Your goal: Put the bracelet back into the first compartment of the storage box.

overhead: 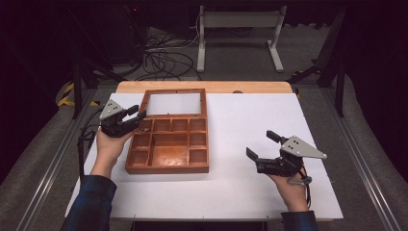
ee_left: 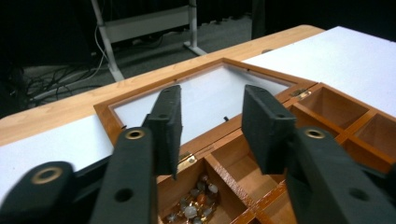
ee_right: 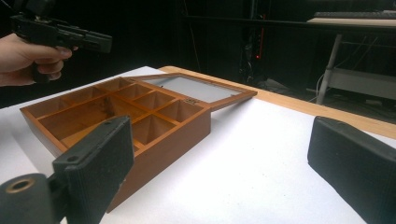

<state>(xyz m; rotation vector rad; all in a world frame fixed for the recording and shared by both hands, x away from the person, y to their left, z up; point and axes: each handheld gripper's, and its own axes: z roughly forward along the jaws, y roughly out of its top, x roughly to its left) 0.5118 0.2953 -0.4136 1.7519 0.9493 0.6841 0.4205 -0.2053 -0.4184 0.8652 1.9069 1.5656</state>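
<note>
The wooden box (overhead: pixel 168 144) sits left of centre on the counter (overhead: pixel 250 144), its glass lid (overhead: pixel 174 103) folded flat behind. Small beads (ee_left: pixel 196 207) already lie in its upper-left compartment. The left gripper (overhead: pixel 136 115) hovers over that compartment, jaws partly open and empty. The right gripper (overhead: pixel 262 144) waits at lower right, jaws wide and empty. Other compartments look unfilled, so most sorting seems left.

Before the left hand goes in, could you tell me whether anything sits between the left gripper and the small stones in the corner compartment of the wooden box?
Nothing visible does: the left gripper hangs open over the stones, lid folded back flat.
</note>
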